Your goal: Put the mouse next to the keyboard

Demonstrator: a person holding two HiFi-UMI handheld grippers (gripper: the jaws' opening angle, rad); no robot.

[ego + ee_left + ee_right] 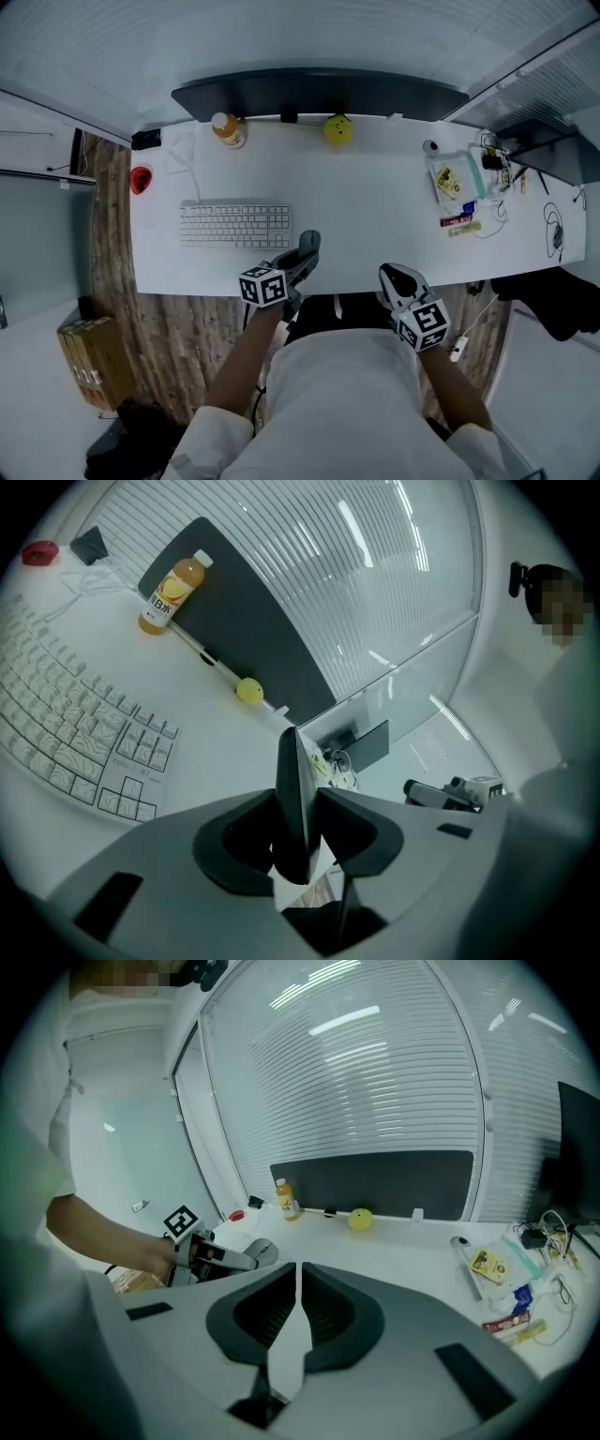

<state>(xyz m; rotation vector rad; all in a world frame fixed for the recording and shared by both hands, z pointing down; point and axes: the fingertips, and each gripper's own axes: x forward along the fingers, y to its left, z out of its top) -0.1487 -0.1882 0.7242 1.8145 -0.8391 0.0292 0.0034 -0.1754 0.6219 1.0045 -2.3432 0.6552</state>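
Observation:
A white keyboard [234,225] lies on the left half of the white desk [375,211]; the left gripper view shows the keyboard [66,742] at its left. My left gripper [302,259] is shut on a dark grey mouse [308,244], just right of the keyboard's right end and low over the desk's front edge. In the left gripper view the mouse [292,761] stands edge-on between the jaws. The right gripper view shows that mouse [260,1252] in the left gripper [234,1260]. My right gripper [398,279] hangs at the desk's front edge, shut and empty [298,1269].
At the back of the desk stand an orange drink bottle [228,129] and a yellow ball [338,128] before a dark panel [319,94]. Small packets and cables [464,192] lie at the right. A red object [140,179] sits at the left edge, a cardboard box [89,361] on the floor.

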